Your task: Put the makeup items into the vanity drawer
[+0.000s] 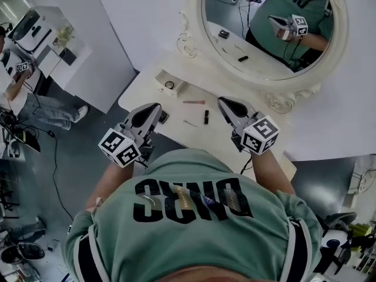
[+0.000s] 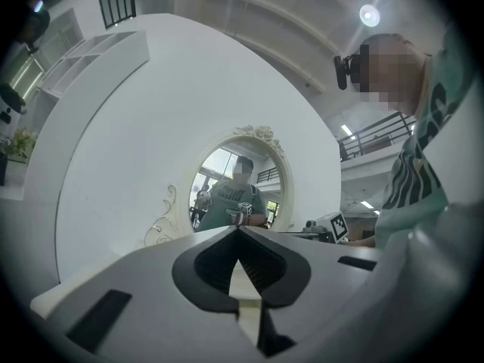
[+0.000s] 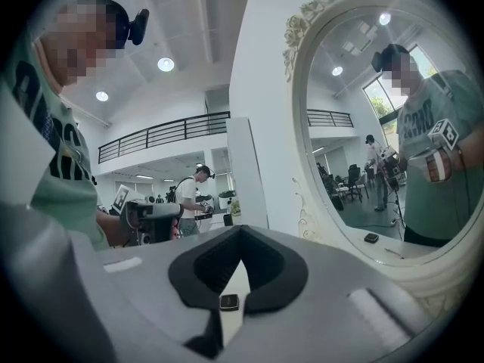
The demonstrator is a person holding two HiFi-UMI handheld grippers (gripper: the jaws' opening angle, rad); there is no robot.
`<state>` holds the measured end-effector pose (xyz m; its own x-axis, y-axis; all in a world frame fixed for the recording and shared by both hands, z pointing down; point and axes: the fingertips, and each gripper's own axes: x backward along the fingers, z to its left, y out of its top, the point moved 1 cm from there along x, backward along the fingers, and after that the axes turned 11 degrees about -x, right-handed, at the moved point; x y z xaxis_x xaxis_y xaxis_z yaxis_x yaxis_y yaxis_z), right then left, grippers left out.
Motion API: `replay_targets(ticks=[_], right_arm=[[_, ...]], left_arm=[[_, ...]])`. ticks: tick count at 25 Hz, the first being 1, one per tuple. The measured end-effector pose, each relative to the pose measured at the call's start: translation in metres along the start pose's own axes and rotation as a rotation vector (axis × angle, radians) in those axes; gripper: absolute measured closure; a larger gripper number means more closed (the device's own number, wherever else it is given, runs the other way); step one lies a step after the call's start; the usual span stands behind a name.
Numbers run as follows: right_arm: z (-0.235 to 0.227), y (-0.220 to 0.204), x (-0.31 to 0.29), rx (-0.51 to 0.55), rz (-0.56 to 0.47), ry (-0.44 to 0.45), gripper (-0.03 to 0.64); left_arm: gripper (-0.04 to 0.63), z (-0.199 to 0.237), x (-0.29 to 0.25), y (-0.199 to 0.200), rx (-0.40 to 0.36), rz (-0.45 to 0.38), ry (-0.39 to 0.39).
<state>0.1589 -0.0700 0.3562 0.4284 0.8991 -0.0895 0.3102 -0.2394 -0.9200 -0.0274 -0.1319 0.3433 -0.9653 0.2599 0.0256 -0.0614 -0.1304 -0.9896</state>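
Both grippers hover over the white vanity top (image 1: 141, 93), side by side and pointing toward the mirror. My left gripper (image 1: 157, 106) is shut with nothing in it, its tips meeting in the left gripper view (image 2: 240, 231). My right gripper (image 1: 222, 101) is shut and empty too (image 3: 240, 230). Between them lie a pink pencil (image 1: 194, 102), a black lipstick (image 1: 206, 117) and a thin small stick (image 1: 189, 123). A dark compact (image 1: 164, 117) sits by the left gripper's side. A small open drawer (image 1: 178, 89) at the back left holds a round item (image 1: 170, 85).
The oval ornate-framed mirror (image 1: 194, 16) stands behind the vanity top and reflects me and the grippers. The table's front edge is under my chest. Another person (image 1: 41, 107) stands on the floor at the far left, among cables and shelves.
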Motion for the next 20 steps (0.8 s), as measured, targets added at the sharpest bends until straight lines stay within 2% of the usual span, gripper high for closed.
replay_targets(ticks=[20], right_arm=[[0.0048, 0.0038, -0.0032, 0.023, 0.02, 0.018, 0.611]], left_arm=[[0.595, 0.0017, 0.0046, 0.0015, 0.006, -0.003, 0.012]])
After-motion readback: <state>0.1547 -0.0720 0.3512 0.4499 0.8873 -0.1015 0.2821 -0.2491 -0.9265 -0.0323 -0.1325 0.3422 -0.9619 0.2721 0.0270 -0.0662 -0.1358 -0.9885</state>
